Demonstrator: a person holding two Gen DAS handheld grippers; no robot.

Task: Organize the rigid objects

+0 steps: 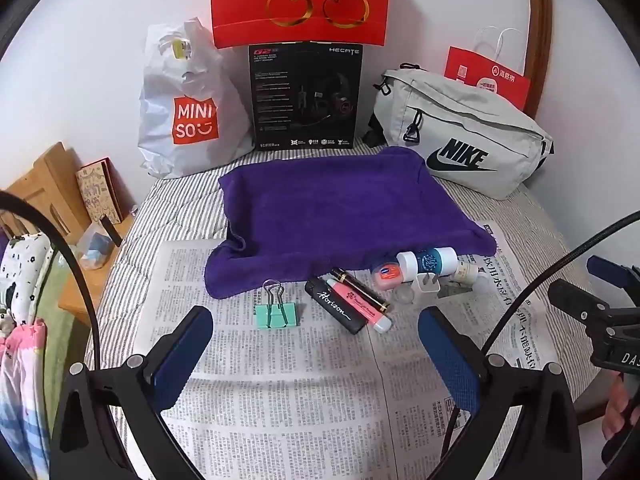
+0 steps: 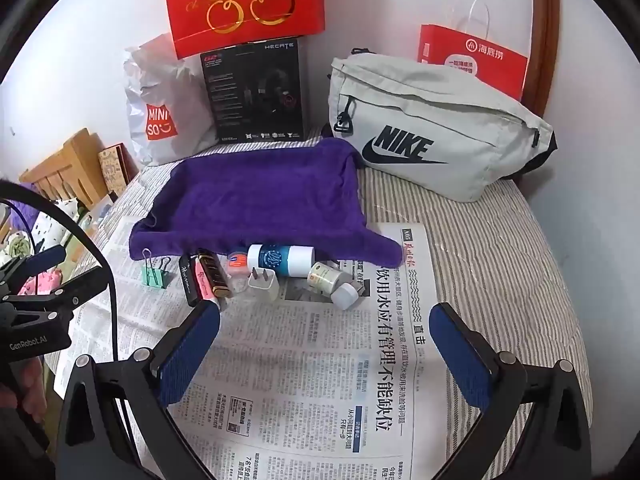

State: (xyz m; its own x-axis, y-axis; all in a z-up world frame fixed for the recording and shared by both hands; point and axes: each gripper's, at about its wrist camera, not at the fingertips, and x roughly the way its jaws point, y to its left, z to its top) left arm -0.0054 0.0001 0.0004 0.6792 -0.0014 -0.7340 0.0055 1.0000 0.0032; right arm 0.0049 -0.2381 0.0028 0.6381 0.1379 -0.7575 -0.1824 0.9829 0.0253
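Both grippers hang above the newspaper (image 2: 320,360) with nothing between their fingers. The left gripper (image 1: 316,334) has its blue pads spread as wide as they show, roughly framing the clip (image 1: 277,312) and lighter (image 1: 335,307) ahead of it. The right gripper (image 2: 325,332) is just as wide and tilts down toward the paper, with bare print beneath it.

The small rigid things sit in a loose row along the near edge of the purple towel (image 2: 260,196), probably laid out there as a pick-up line with the towel as the place to arrange them; that is a guess from the layout. From left in the right view: the green clip, the black lighter, a pink tube (image 2: 202,280) touching it, a dark gold-tipped stick (image 2: 214,276), a small orange-lidded jar (image 2: 237,262), a white plug (image 2: 262,282), a teal bottle (image 2: 280,260) lying on its side against the towel's hem, a small jar (image 2: 324,278) and a white cap (image 2: 345,295).

The clip stands apart, so it offers the freest approach. The lighter, tube and stick lie packed side by side, leaving little room for a finger between them. The bottle crowds the plug and the towel edge. Near the grippers the newspaper is open, giving plenty of room to descend. Behind the towel a box (image 2: 256,92) and bags wall off the back, so any placing has to stay short of them
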